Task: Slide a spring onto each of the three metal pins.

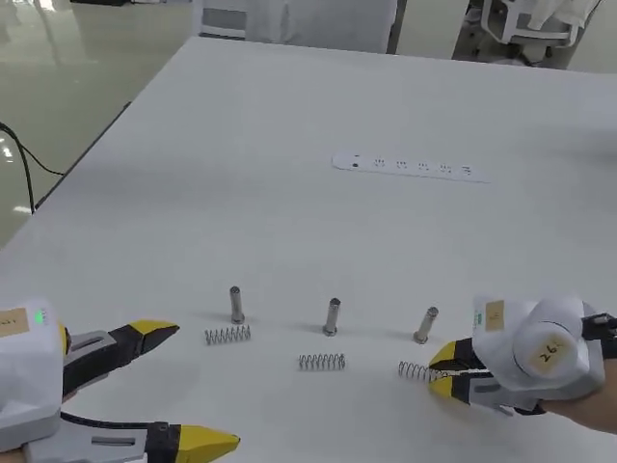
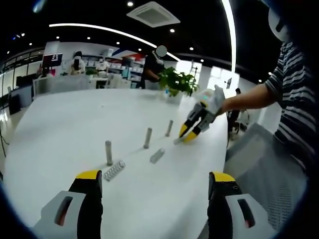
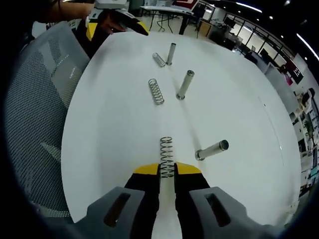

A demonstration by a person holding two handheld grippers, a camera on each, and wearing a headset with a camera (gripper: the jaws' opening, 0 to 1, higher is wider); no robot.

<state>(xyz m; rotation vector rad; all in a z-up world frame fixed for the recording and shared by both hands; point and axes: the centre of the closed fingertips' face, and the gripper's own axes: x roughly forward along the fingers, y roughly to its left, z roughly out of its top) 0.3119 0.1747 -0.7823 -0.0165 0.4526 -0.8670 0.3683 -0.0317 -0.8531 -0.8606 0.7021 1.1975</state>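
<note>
Yellow-tipped right tool (image 3: 167, 170) pinches the end of a coiled steel spring (image 3: 166, 148) on the white table (image 3: 114, 119); left tool (image 2: 155, 177) gapes wide.

A broad white desk (image 1: 289, 116) stretches toward pale office chairs (image 1: 525, 24) at its far end, and a white power strip (image 1: 410, 166) lies flat on it. To the left, the glossy greenish floor (image 1: 58, 68) mirrors ceiling lights, and a black cable (image 1: 33, 188) trails there. A grey mesh chair (image 3: 42, 99) stands beside the desk. A curved light strip (image 2: 99, 29) and a ceiling vent (image 2: 153, 14) hang above a potted plant (image 2: 177, 82).
</note>
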